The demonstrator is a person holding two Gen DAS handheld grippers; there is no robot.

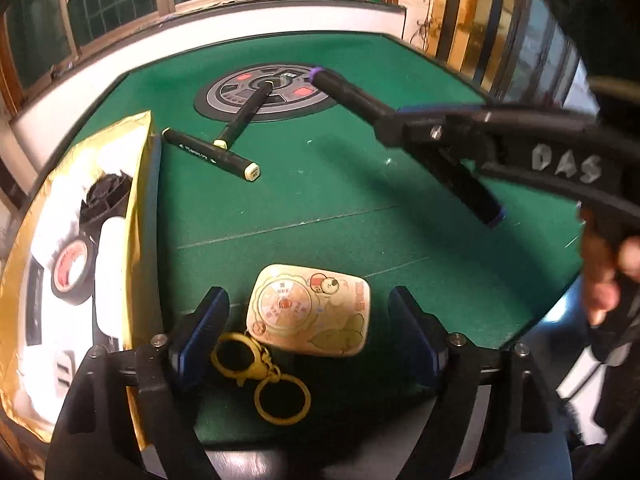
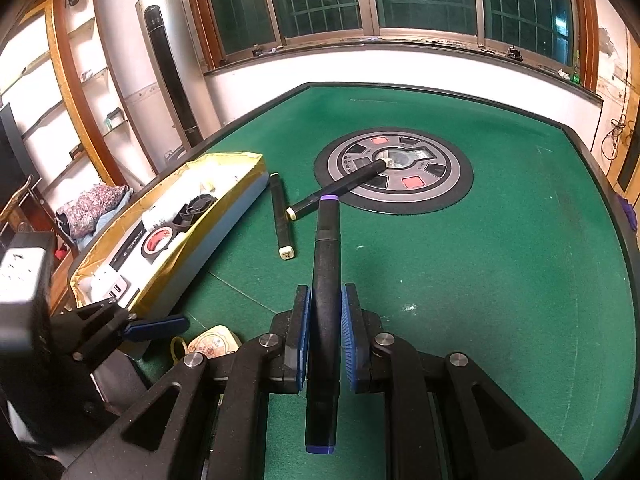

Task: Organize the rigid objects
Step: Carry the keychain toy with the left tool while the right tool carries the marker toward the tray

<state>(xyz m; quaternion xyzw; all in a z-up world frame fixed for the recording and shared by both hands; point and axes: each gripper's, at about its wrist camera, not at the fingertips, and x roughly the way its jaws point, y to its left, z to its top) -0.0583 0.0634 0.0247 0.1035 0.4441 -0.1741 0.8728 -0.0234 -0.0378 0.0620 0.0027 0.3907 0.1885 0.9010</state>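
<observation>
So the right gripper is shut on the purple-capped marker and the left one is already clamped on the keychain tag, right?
Not quite. The left gripper is open: in the left wrist view its pads stand clear on either side of the keychain tag, which lies on the table. The right gripper does hold the purple-capped marker.

Cream rounded-rectangle keychain tag flat on green felt table, between open left gripper fingers, yellow rings toward camera. Gold-lined storage box along left edge, black tape roll inside. Two black cream-capped markers just right of box, one reaching onto round centre console. Purple-capped black marker clamped in right gripper, above table.
</observation>
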